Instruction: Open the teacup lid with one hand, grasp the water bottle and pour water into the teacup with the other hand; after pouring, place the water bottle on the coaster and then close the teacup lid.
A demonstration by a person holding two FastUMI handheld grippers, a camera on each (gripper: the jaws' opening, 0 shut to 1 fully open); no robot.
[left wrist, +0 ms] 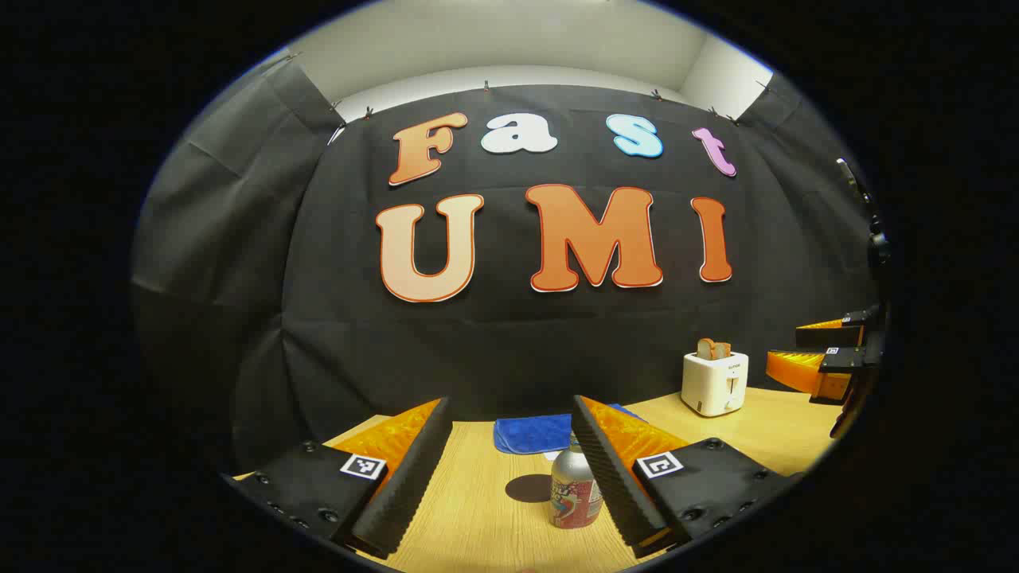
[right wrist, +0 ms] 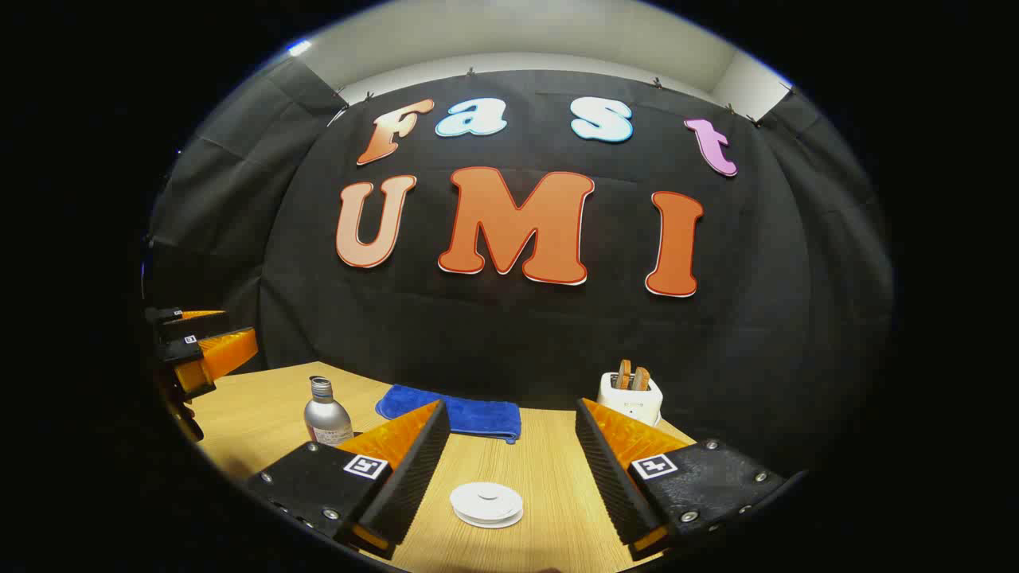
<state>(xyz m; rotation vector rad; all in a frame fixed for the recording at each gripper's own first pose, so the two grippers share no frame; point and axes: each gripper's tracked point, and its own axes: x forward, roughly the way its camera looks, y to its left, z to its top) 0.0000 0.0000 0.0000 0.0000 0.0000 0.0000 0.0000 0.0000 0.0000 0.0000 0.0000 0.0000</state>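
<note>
Nearest the left gripper [left wrist: 509,477], whose jaws are spread wide and empty, the water bottle [left wrist: 575,493] stands at one o'clock against the right finger; I judge it should centre on the bottle's body before closing. The right gripper [right wrist: 509,469], equally agape and level above the table [right wrist: 549,469], faces the white teacup lid [right wrist: 486,504] at six o'clock. Farther off, a blue cloth [right wrist: 462,415] lies at twelve.

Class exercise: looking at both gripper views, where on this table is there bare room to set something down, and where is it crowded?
Bare wood lies between the water bottle and the white lid, and between the blue cloth and toaster. It is tightest around the bottle, close by the left gripper.
</note>
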